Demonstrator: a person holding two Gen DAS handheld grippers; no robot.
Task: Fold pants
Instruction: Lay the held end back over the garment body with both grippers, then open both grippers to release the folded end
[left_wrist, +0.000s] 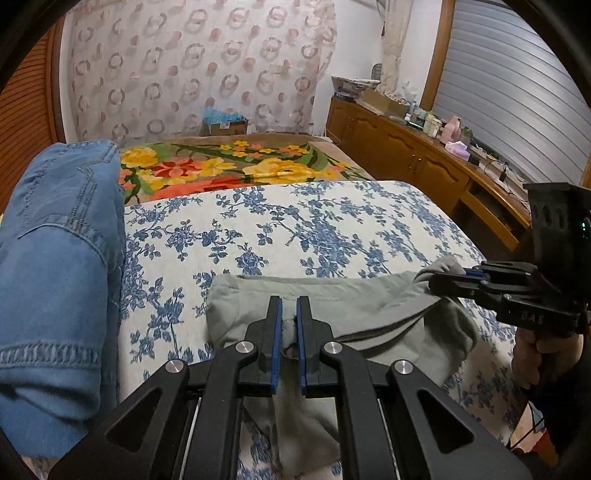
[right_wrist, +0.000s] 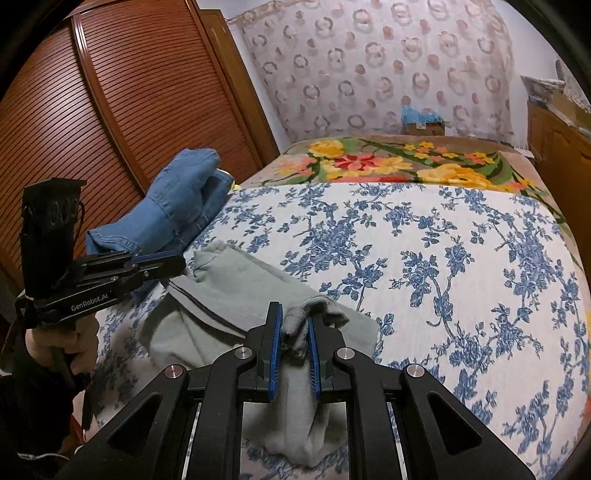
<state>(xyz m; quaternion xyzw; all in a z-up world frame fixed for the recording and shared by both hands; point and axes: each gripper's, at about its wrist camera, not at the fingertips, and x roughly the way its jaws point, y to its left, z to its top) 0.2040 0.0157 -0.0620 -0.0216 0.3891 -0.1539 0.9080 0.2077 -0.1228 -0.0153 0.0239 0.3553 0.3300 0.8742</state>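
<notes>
Grey pants are clamped at two edges by the left gripper and right gripper over the floral bed, beside folded jeans.

Colours only. My left tongs and right tongs: black frames, blue pads, silver pivot bolts. Pants pinched in them: pale grey-green, darker grey stripe at a seam. Bed cover: white with blue floral print. Blanket behind it: brown ground, yellow, red and orange flowers, green leaves. Jeans on the left: mid-blue denim. Curtain: sheer white, pinkish rings and dots. Closet doors: reddish-brown slats.
</notes>
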